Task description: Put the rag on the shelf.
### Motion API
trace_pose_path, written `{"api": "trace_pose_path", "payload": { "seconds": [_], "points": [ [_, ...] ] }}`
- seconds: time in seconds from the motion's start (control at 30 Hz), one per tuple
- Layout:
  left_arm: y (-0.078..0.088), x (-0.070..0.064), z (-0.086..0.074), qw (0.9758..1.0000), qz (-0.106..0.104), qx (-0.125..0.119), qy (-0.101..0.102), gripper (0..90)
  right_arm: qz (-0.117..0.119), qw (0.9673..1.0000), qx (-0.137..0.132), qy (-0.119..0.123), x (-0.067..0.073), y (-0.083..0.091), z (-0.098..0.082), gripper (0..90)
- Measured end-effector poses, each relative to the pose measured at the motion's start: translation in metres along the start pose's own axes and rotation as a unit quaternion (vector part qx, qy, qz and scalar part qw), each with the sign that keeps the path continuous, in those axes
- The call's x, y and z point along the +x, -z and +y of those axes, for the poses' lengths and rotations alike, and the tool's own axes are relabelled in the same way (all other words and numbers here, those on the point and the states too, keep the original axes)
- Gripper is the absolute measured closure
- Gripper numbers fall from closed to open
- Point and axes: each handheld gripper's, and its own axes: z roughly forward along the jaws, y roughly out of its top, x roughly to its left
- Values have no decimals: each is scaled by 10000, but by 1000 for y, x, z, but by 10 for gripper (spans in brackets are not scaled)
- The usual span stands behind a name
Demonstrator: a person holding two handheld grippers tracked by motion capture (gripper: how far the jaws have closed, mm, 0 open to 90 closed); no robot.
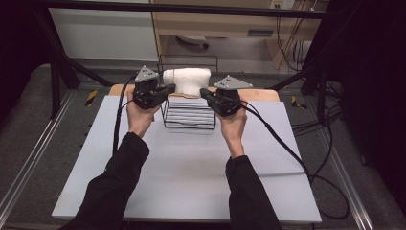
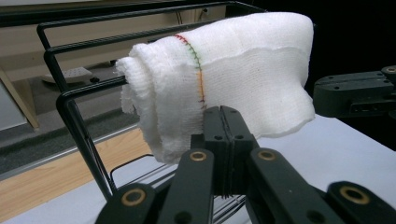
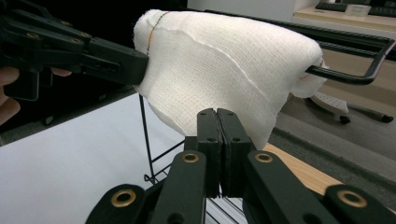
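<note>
A folded white gauze cloth (image 1: pixel 187 79) hangs over the top bars of a black wire rack (image 1: pixel 189 115), which stands at the far edge of the pale grey table (image 1: pixel 191 172). The left gripper (image 1: pixel 168 89) meets the cloth's left end and the right gripper (image 1: pixel 205 93) its right end, each with jaws pressed together; the left gripper view shows no cloth between them, nor does the right gripper view. The cloth's lower hem hangs free above the rack's base. Nearer the person than the rack, the tabletop lies bare and wide.
</note>
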Motion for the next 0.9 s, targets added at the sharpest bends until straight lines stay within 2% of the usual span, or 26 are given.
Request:
{"api": "trace_pose_path", "payload": {
  "seconds": [0.2,0.27,0.37,0.43,0.5,0.67,0.77,0.9],
  "points": [
    [11,0,-2,10000,-47,-70,-51,878,100,9998,-112,88,2,10,2,789],
    [16,0,-4,9999,-45,-65,-81,870,105,9997,-159,129,3,17,4,736],
    [25,2,-10,9999,-69,-29,-77,836,205,9996,-192,0,3,25,7,605],
    [29,4,-15,9999,-111,3,-42,789,312,9994,-95,-112,4,29,8,545],
    [33,5,-22,9999,-132,73,-38,736,394,9991,36,-150,5,32,7,442],
    [43,11,-44,9996,-175,217,-33,541,511,9980,206,-305,4,39,-2,252],
    [50,16,-58,9995,-202,253,-17,440,501,9977,273,-355,0,44,-12,186],
    [57,20,-77,9989,-187,431,-29,322,557,9966,392,-454,-6,50,-28,115]
  ]
}}
